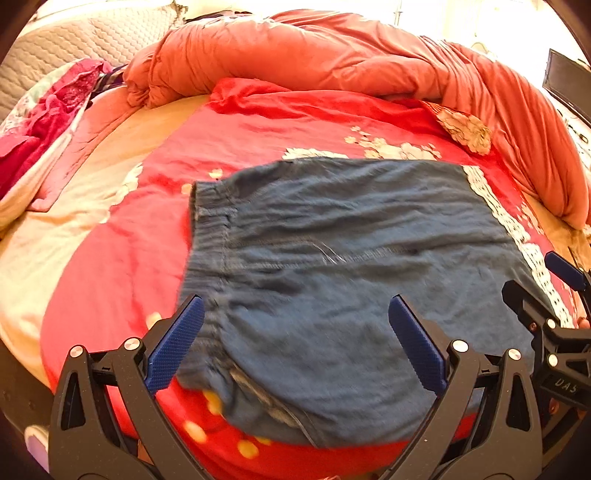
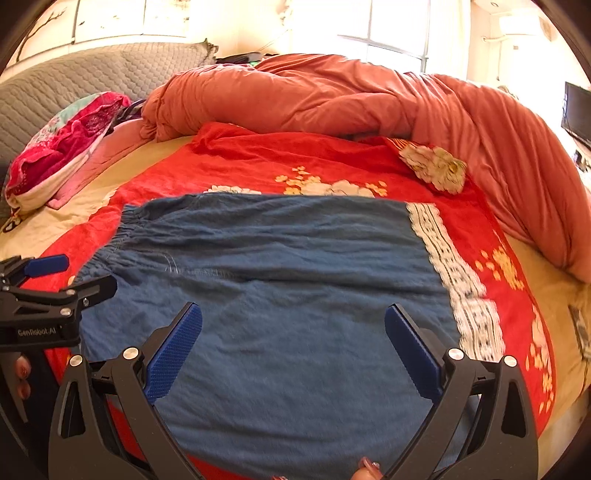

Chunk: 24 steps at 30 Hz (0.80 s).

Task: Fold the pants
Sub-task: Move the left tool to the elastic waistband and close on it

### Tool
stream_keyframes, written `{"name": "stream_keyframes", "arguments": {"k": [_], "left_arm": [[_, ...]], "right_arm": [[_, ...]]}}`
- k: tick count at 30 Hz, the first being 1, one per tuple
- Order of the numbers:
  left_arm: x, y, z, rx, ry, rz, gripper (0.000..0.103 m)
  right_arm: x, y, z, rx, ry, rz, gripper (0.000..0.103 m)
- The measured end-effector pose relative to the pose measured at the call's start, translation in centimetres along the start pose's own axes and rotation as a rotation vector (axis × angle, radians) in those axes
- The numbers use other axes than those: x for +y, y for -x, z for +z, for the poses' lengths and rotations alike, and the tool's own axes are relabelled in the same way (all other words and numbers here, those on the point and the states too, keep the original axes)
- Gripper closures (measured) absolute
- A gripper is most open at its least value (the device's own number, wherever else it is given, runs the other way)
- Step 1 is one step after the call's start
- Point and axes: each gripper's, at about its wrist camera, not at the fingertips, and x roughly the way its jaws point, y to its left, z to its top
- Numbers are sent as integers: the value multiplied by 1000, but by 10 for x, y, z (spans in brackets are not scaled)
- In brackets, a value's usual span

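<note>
You're facing a bed (image 2: 110, 173) w/ grey quilted headboard (image 2: 74, 77), red floral blanket (image 2: 258, 158), bunched orange duvet (image 2: 332, 99). Bright window (image 2: 395, 33) behind, dark screen (image 2: 578, 110) at right, pink pillow (image 2: 62, 144) left.

1. Strong daylight floods in from the window (image 2: 395, 40) far beyond the right gripper (image 2: 293, 341), blowing out the wall to white glare.
2. Fisheye bending curves every edge; corners go black.
3. The pants (image 1: 332, 258) near the left gripper (image 1: 295, 336) show slight motion blur.
</note>
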Motion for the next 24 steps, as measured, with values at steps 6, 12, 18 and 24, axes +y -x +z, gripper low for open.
{"name": "stream_keyframes", "arguments": {"k": [6,12,18,24], "left_arm": [[23,-15,33,4,37,34,9],[46,-39,64,19,40,75,9],[68,-69,84,27,34,108,9],[83,-96,87,76,21,127,9]], "right_arm": [[16,-18,26,-1,47,-2,4],[33,-42,53,2,93,9,4],[52,-75,75,30,153,34,4],[66,-118,97,79,225,80,4]]}}
